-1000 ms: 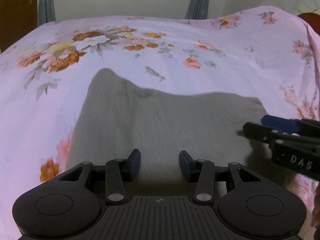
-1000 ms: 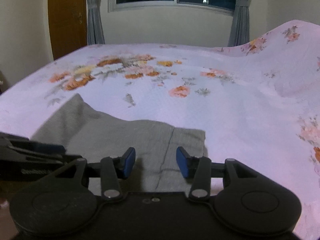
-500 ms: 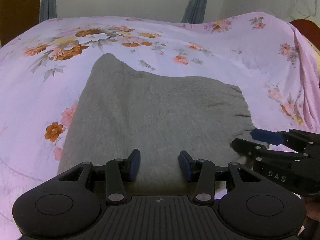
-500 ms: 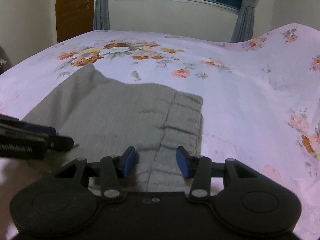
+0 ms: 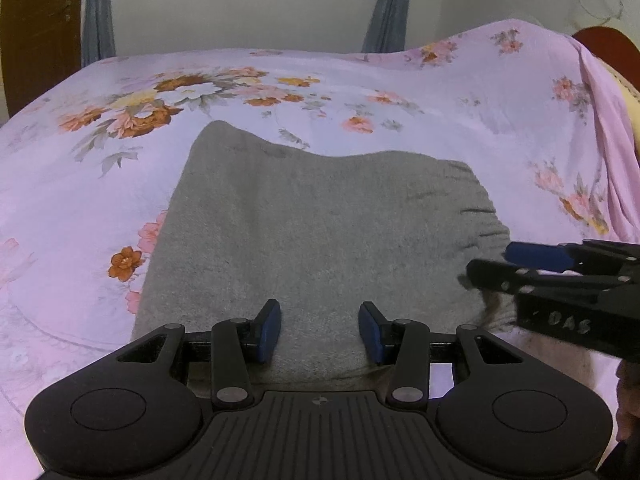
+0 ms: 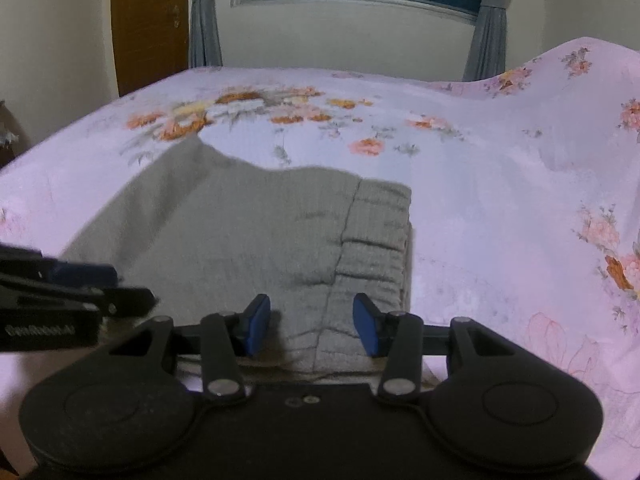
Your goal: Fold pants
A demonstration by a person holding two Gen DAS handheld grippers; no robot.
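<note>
Grey pants lie folded flat on the pink floral bedsheet, with the ribbed waistband at the right end. My left gripper is open and empty over the near edge of the pants. My right gripper is open and empty over the near edge by the waistband seam. The right gripper also shows in the left wrist view, and the left gripper shows in the right wrist view. The nearest edge of the pants is hidden under the gripper bodies.
The bedsheet rises over a hump at the far right. A window with grey curtains and a brown door stand behind the bed.
Both grippers have drawn back and tilted up from the pants since half a second ago. The wall and window show more. Both stay open. The pants have not moved.
</note>
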